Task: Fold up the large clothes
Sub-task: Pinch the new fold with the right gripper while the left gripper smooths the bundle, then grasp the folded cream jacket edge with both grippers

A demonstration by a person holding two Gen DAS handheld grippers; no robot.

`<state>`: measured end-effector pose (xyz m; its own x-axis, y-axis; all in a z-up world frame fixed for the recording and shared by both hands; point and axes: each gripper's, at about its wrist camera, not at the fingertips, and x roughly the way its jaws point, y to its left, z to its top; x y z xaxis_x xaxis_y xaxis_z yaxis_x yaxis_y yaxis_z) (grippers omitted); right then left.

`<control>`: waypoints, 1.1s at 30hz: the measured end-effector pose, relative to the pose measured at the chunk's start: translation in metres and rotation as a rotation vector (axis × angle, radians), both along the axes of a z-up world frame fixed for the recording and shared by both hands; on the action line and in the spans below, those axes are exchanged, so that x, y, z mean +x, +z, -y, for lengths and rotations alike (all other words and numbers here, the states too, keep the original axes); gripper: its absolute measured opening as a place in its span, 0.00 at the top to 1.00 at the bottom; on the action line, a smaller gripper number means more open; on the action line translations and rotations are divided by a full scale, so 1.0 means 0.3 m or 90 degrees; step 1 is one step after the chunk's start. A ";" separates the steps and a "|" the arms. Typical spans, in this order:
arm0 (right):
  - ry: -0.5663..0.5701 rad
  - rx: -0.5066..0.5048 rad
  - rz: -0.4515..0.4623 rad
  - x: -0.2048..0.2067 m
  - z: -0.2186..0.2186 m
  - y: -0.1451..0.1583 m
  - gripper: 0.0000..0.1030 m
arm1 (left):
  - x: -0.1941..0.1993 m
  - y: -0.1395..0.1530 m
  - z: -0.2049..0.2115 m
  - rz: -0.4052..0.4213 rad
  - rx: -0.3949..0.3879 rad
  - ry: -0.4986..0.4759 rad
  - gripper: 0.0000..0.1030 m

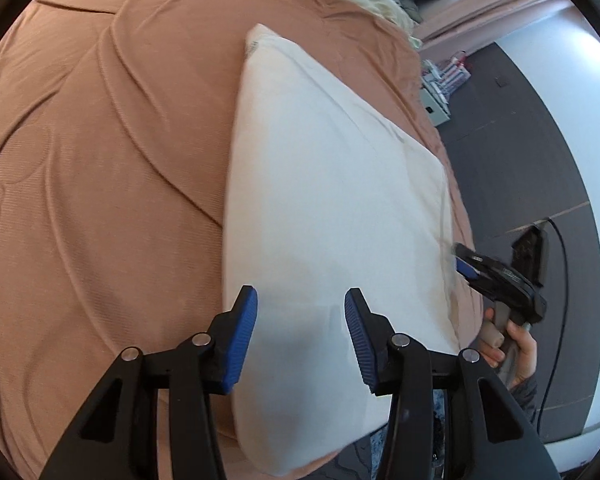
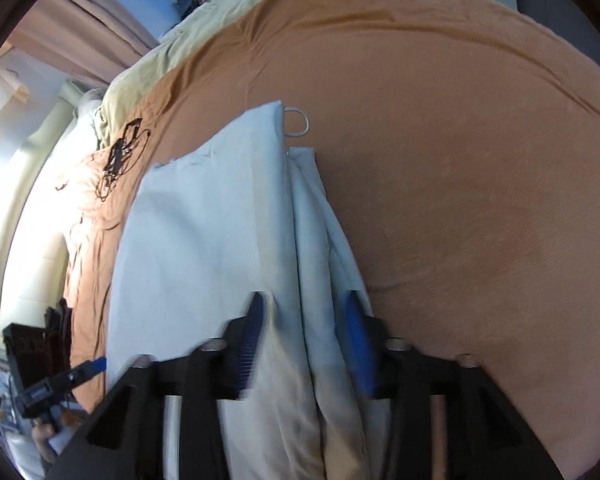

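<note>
Hanging off bed edge (image 1: 440,128): garment (image 1: 320,184)

Your folded garment (image 1: 332,184) lies flat on the bedspread (image 1: 100,160), close to the bed's near right edge; your left gripper (image 1: 300,320) hangs over its near end, jaws apart; your right gripper (image 2: 306,336) hangs over the stacked folds (image 2: 320,240) at its right side; a cord loop (image 2: 298,122) lies at its far corner; a tangle of cables (image 2: 120,156) lies on the bedspread, far left.
</note>
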<state>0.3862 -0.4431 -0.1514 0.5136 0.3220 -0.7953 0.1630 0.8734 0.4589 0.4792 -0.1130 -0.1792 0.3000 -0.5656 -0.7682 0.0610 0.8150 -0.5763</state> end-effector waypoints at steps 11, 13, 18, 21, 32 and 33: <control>-0.001 0.073 -0.023 0.018 0.096 -0.086 0.22 | 0.097 -0.075 -0.008 -0.023 0.008 0.037 0.36; 0.014 0.100 -0.022 0.033 0.088 -0.109 0.22 | 0.118 -0.087 0.001 -0.023 0.011 0.042 0.36; 0.056 0.127 -0.036 0.108 0.056 -0.157 0.22 | 0.167 -0.096 0.032 -0.017 0.019 0.050 0.36; 0.071 0.150 -0.031 0.159 0.048 -0.162 0.22 | 0.187 -0.093 0.047 -0.007 0.031 0.049 0.36; 0.128 0.248 -0.062 0.268 -0.009 -0.227 0.35 | 0.312 -0.081 0.101 0.017 0.068 0.054 0.46; 0.124 0.248 -0.063 0.270 -0.006 -0.229 0.40 | 0.322 -0.080 0.110 0.020 0.075 0.053 0.46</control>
